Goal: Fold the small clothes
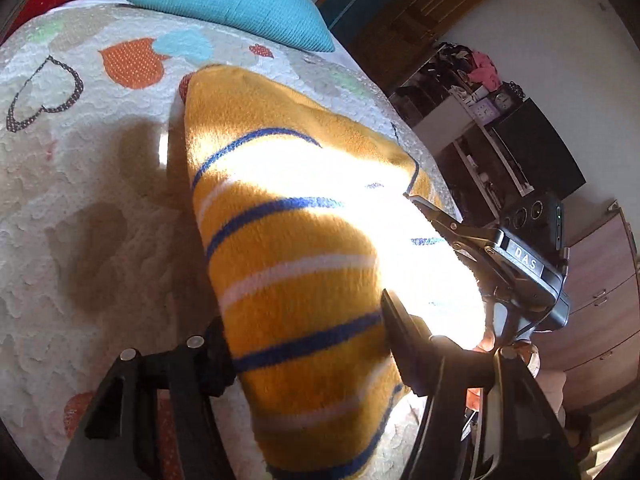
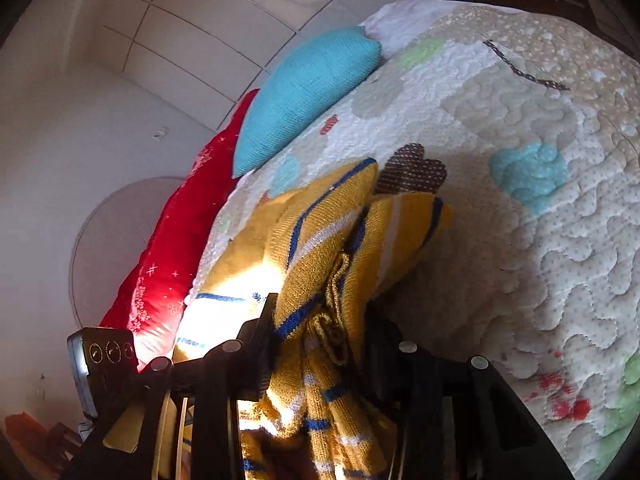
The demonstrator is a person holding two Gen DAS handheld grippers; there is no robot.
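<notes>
Sunlight is cast across a yellow knitted garment [image 1: 296, 240] with blue and white stripes in the left wrist view, where it is held between the jaws of the left gripper [image 1: 304, 344] above a quilted bedspread [image 1: 80, 160] with heart patches, a turquoise pillow [image 1: 232, 0] lying at the far end and the right gripper [image 1: 424, 204] being seen at the garment's right edge. In the right wrist view, the bunched fabric is clamped between the right gripper's jaws, the rest of the garment being draped on the bed beside a red cushion [image 2: 176, 256].
</notes>
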